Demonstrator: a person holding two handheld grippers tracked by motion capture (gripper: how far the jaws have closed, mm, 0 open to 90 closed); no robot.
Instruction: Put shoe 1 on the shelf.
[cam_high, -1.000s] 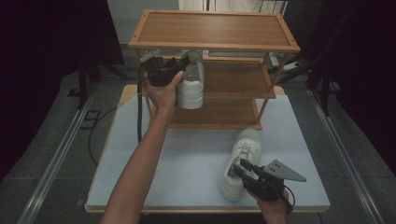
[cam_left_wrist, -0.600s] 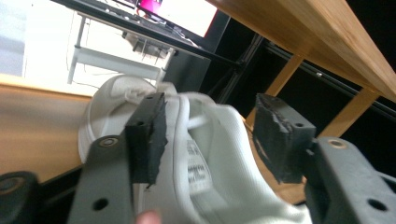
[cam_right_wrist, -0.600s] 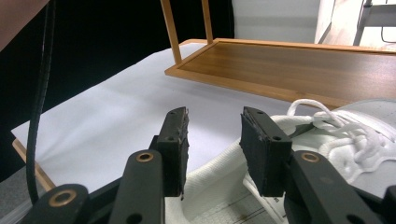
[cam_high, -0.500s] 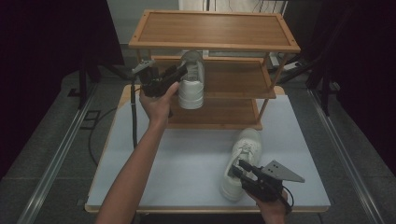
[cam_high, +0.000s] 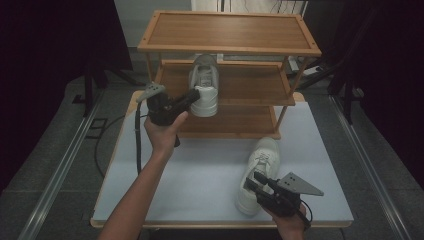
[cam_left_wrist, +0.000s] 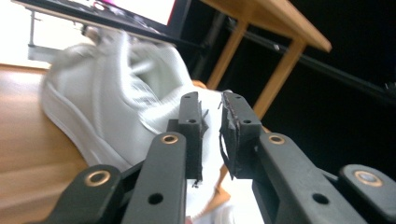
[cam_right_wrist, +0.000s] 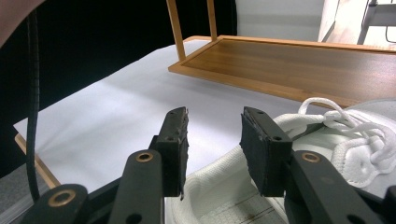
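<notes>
White sneaker (cam_high: 205, 90) is seated on the middle shelf of the wooden rack (cam_high: 230, 30), just beyond the emptied left gripper (cam_high: 192, 95), whose jaws have just been closing. A second sneaker (cam_high: 257, 172) is straddled by the parted right gripper (cam_high: 252, 181), unclamped, on the table (cam_high: 200, 170).

Evenly lit counter (cam_high: 200, 175) from above, dark surroundings, soft faint shadows. Sharp in the high view. Motion-blurred white shoe (cam_left_wrist: 116, 93) in the left gripper view, overexposed glare at top left. Crisp right gripper view, bright washed-out background at upper right, black at left.
</notes>
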